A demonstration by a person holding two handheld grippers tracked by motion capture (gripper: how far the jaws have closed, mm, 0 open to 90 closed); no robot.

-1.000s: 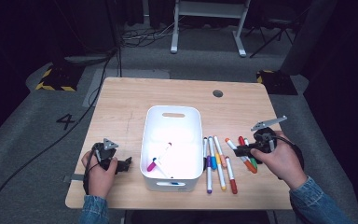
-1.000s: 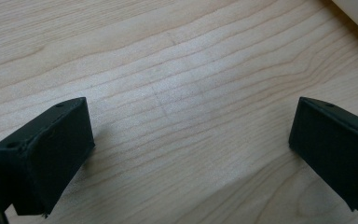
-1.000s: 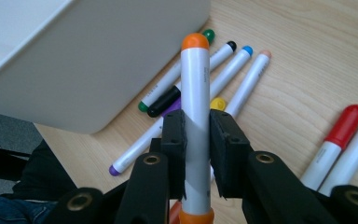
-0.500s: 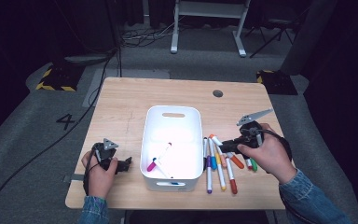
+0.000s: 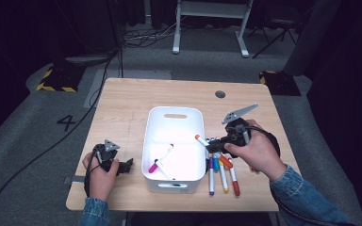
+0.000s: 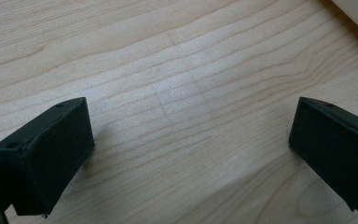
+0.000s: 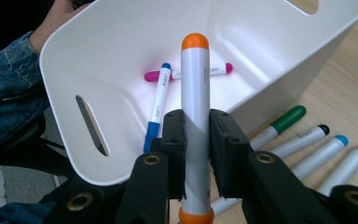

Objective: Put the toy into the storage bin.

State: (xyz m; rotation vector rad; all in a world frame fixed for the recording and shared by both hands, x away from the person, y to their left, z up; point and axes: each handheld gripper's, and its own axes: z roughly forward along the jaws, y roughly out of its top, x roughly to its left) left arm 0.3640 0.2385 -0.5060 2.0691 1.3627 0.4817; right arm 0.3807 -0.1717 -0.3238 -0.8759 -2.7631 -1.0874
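Wooden table [image 5: 132, 103] on grey carpet, dark room behind. Nearest edge: person's denim sleeves come in from the bottom. Left gripper [image 5: 125, 165] rests low on the table at the near left, held in the left hand [image 5: 100, 175]; in the left gripper view its jaws stand wide apart with only bare wood grain between them, and a corner of the white bin shows at top right. White bin [image 5: 156, 180] sits mid-table, handle slots in its near and far walls. Inside it lie a pink-capped marker [image 5: 161, 158] and a blue-capped marker [image 7: 155, 108], touching near the middle of the floor.

Right of the bin, a row of loose markers [image 5: 222, 172] lies on the table just beside the bin wall: purple, blue, orange, red ends in the high view; green, black, blue and pale caps in the right gripper view. Right gripper [image 5: 210, 145], in the right hand [image 5: 254, 150], is clamped on an orange-capped marker [image 7: 195, 116]. Pads press both sides of the white barrel. Marker tip points toward the bin, orange cap just over the bin's right rim in the high view, raised off the table.

Farther off: round grommet [image 5: 220, 94] near the table's far right edge, white desk frame [image 5: 207, 23] on the floor beyond, cables, and a "4" [image 5: 68, 122] marked on the carpet at left.
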